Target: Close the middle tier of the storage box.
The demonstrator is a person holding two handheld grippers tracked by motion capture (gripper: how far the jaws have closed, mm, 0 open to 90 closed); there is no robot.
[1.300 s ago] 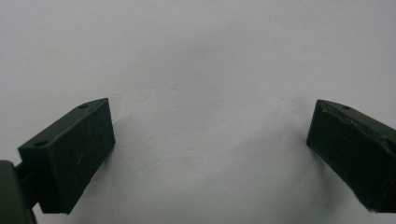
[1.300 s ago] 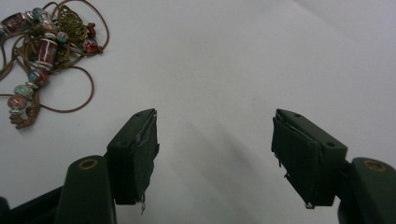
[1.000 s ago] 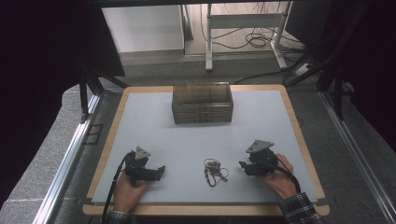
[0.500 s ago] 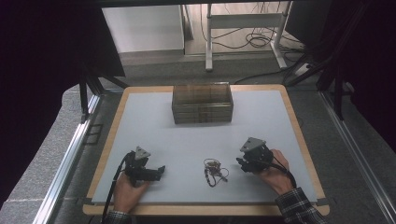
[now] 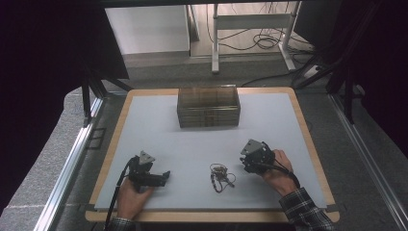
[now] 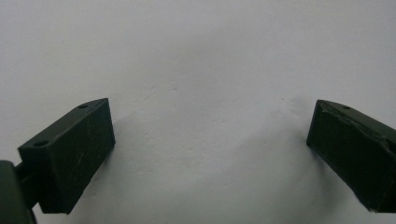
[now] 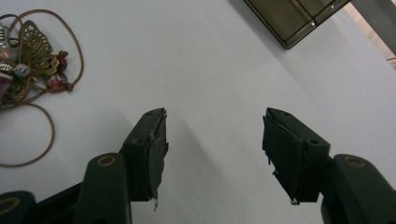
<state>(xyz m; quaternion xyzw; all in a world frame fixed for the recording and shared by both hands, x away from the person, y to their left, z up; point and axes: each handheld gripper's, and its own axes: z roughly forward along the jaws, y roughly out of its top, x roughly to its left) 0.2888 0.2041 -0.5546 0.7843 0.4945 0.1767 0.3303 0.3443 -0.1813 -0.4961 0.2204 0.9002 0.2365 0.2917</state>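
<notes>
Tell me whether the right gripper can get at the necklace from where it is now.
Probably yes. The right gripper sits beside the necklace with bare table between them, its jaws open and empty, having just been closing a little.

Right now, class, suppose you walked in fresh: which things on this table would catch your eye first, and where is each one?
First comes the tangled cord necklace with a brass butterfly charm and beads, lying near the front edge of the pale table between the two hands. Next is the dark see-through box standing at the far middle. The left tool and right tool flank the necklace, both open with nothing between the jaws.
</notes>
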